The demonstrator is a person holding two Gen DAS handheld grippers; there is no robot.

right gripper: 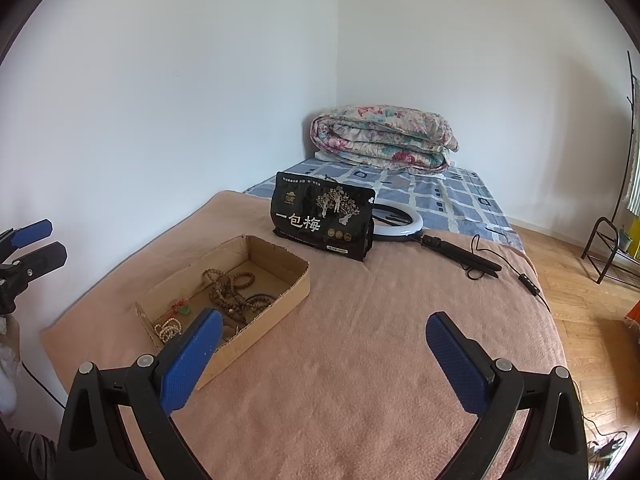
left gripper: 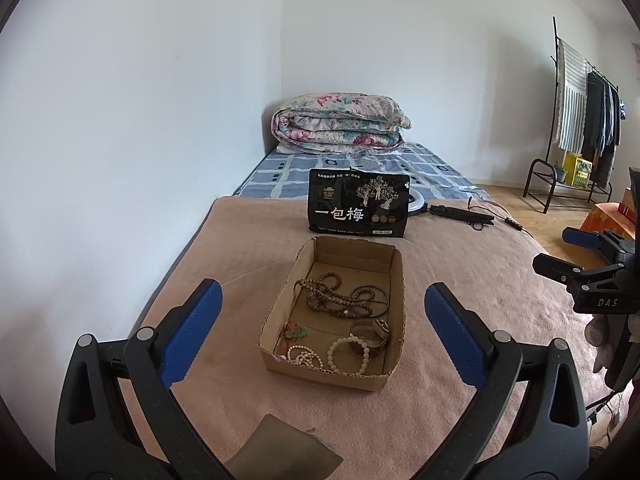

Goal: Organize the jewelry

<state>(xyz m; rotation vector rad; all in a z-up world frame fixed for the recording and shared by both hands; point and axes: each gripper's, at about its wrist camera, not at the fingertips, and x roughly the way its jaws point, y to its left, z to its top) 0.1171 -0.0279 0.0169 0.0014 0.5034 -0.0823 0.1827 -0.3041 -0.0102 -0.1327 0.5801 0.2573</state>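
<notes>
An open cardboard box (left gripper: 276,322) (right gripper: 294,286) lies on a pink blanket (left gripper: 460,280) (right gripper: 360,340). Inside it are a brown bead necklace (left gripper: 332,300) (right gripper: 228,292), a dark bangle (left gripper: 370,298), a watch with a brown strap (left gripper: 374,334), white bead bracelets (left gripper: 346,356) (right gripper: 168,328) and a red-and-green charm (left gripper: 294,330) (right gripper: 182,307). My left gripper (left gripper: 322,312) hovers in front of the box, open and empty. My right gripper (right gripper: 324,330) is open and empty, to the right of the box. Each gripper shows at the edge of the other's view.
A black snack bag (left gripper: 358,208) (right gripper: 324,220) stands behind the box. A ring light (right gripper: 400,222) with a black stand and cable lies beside it. A folded floral quilt (left gripper: 340,124) lies at the far end of the bed. A clothes rack (left gripper: 580,120) stands at right.
</notes>
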